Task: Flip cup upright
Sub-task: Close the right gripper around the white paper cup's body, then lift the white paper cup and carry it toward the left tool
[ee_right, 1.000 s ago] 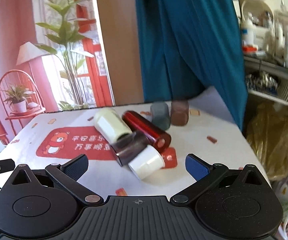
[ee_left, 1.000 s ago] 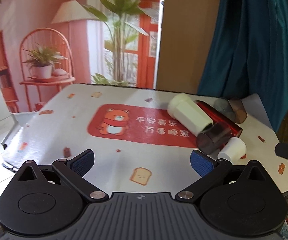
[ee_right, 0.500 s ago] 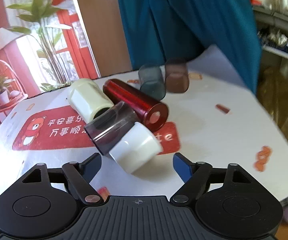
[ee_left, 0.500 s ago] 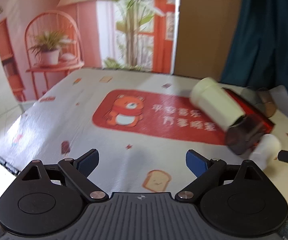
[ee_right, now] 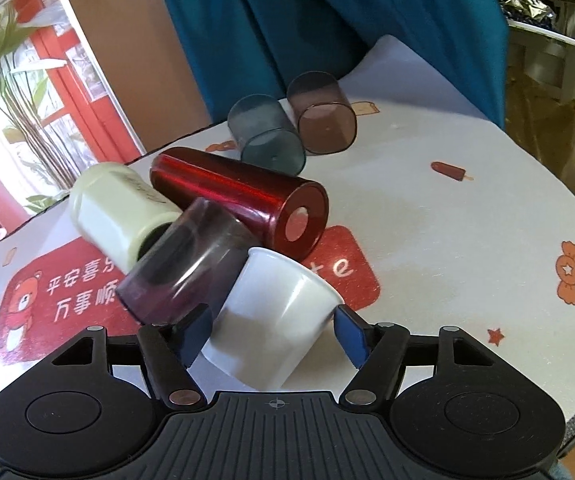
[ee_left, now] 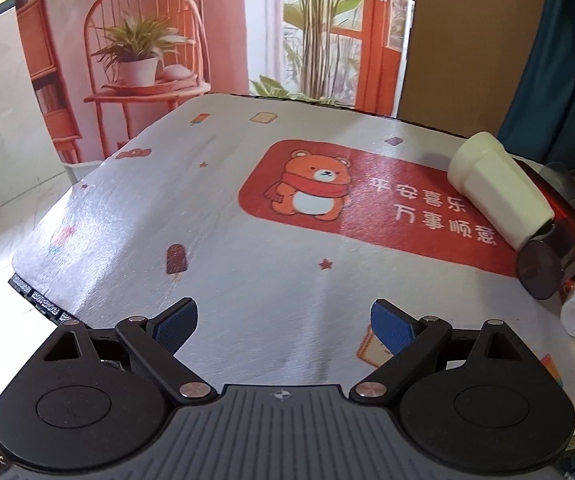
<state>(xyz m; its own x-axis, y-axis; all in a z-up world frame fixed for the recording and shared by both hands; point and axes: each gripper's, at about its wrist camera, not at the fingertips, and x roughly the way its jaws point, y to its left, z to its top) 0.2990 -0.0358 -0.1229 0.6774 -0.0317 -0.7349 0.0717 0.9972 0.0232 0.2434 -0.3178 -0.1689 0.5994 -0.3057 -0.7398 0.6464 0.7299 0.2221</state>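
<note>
Between my right gripper's (ee_right: 273, 330) spread jaws lies the white cup (ee_right: 275, 316), tipped on its side on the worktop (ee_right: 467, 240); the blue pads (ee_right: 349, 334) flank it but I cannot tell if they touch. Against it leans a dark smoky cup (ee_right: 183, 268), with a red tumbler (ee_right: 239, 200) and cream cup (ee_right: 115, 212) behind. My left gripper (ee_left: 283, 326) hangs wide open, holding nothing, over the bear-print cloth (ee_left: 311, 192).

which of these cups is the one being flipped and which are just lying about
In play:
white cup, on its side between the open fingers of the right gripper

Just lying about:
dark purple tumbler
cream cup
red tumbler
teal cup
brown cup
left gripper, open over bare tablecloth
</note>
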